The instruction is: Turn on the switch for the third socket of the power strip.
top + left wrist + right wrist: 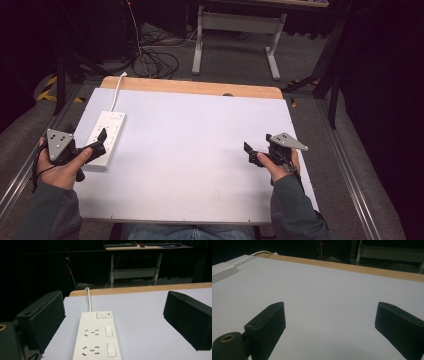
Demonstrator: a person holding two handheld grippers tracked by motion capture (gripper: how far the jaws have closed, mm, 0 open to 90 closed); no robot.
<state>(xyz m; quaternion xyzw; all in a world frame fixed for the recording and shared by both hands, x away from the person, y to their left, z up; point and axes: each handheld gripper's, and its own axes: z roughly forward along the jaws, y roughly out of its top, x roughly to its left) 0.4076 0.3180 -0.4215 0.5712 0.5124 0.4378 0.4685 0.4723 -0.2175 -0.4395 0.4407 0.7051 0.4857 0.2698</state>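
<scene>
White power strip (105, 138) lies at table's (200, 165) left edge, cord (117, 92) running far. Left gripper (100, 140) over its near end, jaws wide, empty. Right gripper (257, 150) near right edge, wide, empty.

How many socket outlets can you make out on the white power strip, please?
2 show in the left gripper view: one just below the switch, one nearer the camera. The power strip runs past the frame's bottom edge, so more may be hidden.

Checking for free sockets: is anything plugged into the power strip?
No. The power strip's two visible sockets are empty in the left gripper view.
</scene>
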